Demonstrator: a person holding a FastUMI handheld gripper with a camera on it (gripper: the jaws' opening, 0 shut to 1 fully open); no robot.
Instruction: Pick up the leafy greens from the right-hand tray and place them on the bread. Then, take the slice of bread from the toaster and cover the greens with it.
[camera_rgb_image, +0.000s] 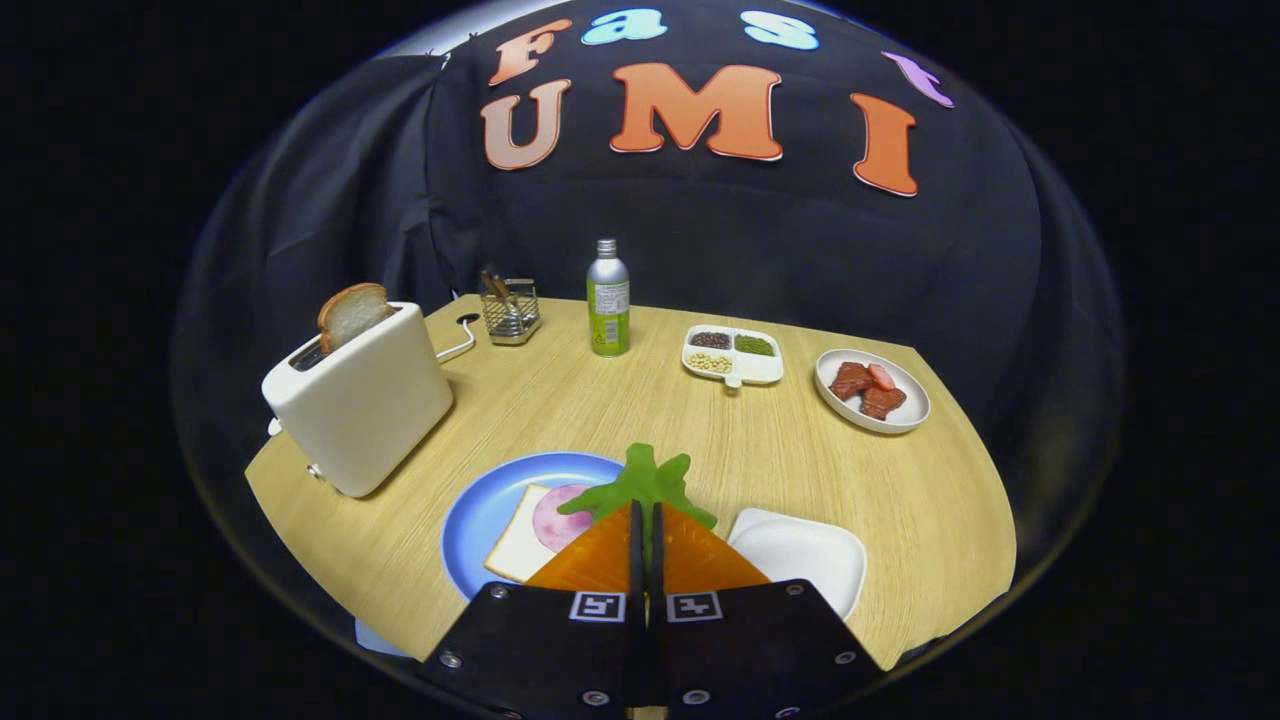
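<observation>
My gripper (644, 508) is shut on the leafy greens (640, 482), whose green leaf sticks out ahead of the fingertips. Just left of the fingers lies a blue plate (490, 500) with a bread slice (518, 545) topped by a pink ham round (558, 515). The greens hang over the plate's right edge, partly above the ham. On the right of the fingers sits the white square tray (805, 555), bare. Farther left stands a cream toaster (362, 402) with a browned bread slice (350, 313) poking out of its slot.
Beyond the fingers on the wooden table (620, 400) stand a green bottle (608, 300), a wire holder (510, 310), a white divided dish of beans (732, 355) and a white plate of red meat pieces (872, 388). The toaster's cord (458, 340) trails behind it.
</observation>
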